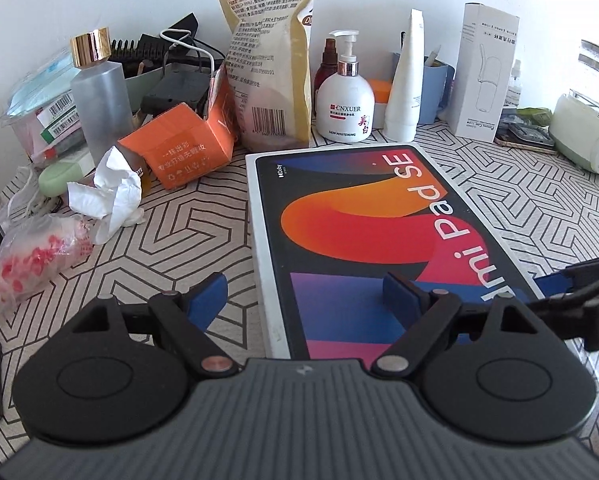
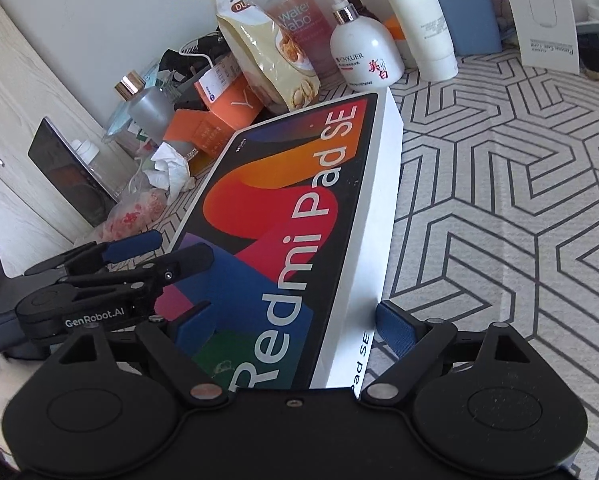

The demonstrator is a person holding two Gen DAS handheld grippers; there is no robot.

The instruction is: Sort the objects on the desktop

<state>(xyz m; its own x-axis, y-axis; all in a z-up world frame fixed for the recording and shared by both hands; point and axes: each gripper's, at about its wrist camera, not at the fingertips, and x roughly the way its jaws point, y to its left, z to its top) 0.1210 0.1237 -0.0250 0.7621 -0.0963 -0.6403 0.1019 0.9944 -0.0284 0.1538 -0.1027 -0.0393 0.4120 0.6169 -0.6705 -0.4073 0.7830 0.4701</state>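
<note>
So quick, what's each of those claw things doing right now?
Left gripper: open, straddling the tablet box's left edge.
Right gripper: open, straddling its right edge.

surface: patterned tabletop [image 1: 187, 240] | on it: tablet box [image 1: 359, 216], lotion bottle [image 1: 345, 108], orange carton [image 1: 187, 156], crumpled tissue [image 1: 111, 196]

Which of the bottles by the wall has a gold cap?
The frosted grey bottle on the left, beside the orange box. The white pump bottle has a white pump head.

Bright, even daylight fills both views; shadows are soft. Fisheye distortion bends the edges and darkens the corners. Focus is sharp, without motion blur.
</note>
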